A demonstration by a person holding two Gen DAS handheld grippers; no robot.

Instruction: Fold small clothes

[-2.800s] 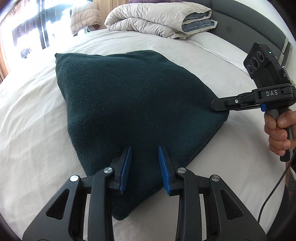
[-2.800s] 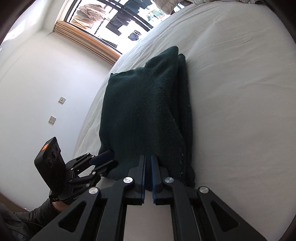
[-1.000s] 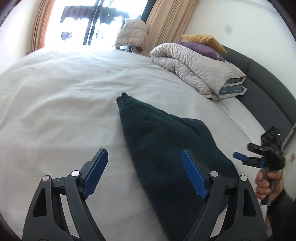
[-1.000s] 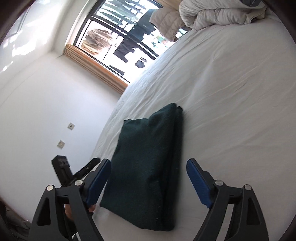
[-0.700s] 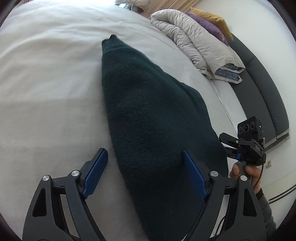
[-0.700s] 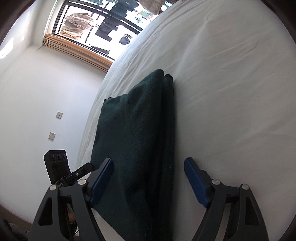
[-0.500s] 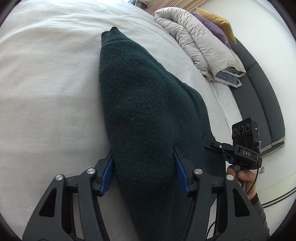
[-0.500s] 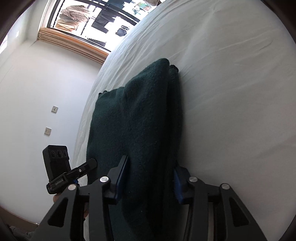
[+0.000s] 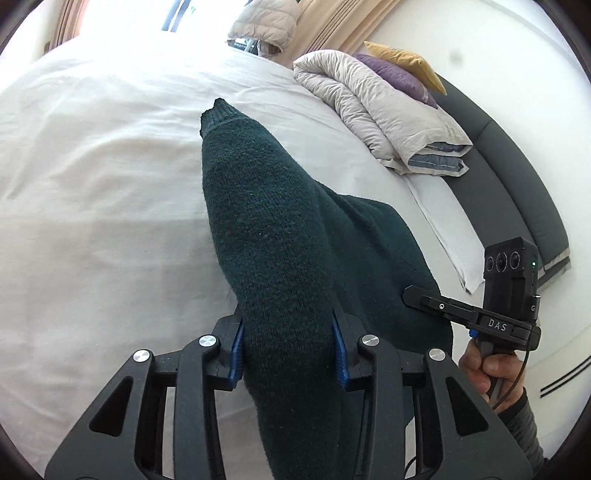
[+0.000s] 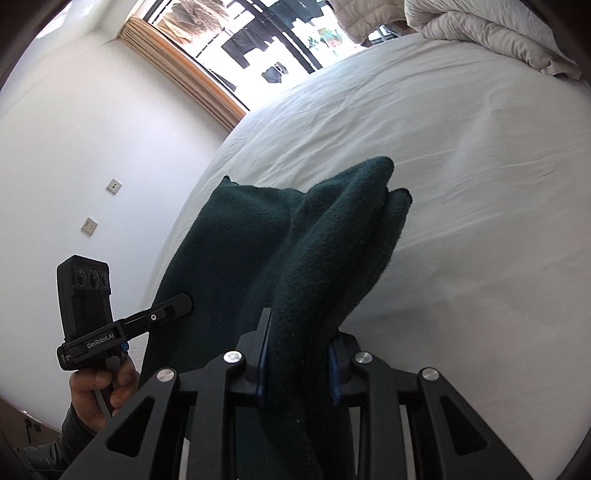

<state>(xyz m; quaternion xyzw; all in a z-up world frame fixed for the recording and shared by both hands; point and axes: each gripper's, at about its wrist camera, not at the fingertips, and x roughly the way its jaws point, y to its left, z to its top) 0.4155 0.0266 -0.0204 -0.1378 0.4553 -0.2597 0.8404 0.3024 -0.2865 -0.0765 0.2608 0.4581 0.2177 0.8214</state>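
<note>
A folded dark green knit sweater (image 9: 280, 236) lies on the white bed (image 9: 92, 184). My left gripper (image 9: 288, 347) is shut on the near left side of its thick fold and lifts it off the sheet. My right gripper (image 10: 297, 354) is shut on the near right side of the same sweater (image 10: 325, 258), also raised. The far end of the sweater still rests on the bed. Each gripper shows in the other's view, the right one (image 9: 417, 295) and the left one (image 10: 181, 301), both at the sweater's edge.
A folded beige duvet (image 9: 376, 107) with purple and yellow pillows (image 9: 402, 70) lies at the head of the bed by the dark grey headboard (image 9: 517, 177). A padded jacket (image 9: 262, 22) sits by the window. A white wall (image 10: 74, 147) with two sockets flanks the bed.
Both grippers came down wide open over the sweater's near end, closed on its folded sides, and have lifted that end off the bed.
</note>
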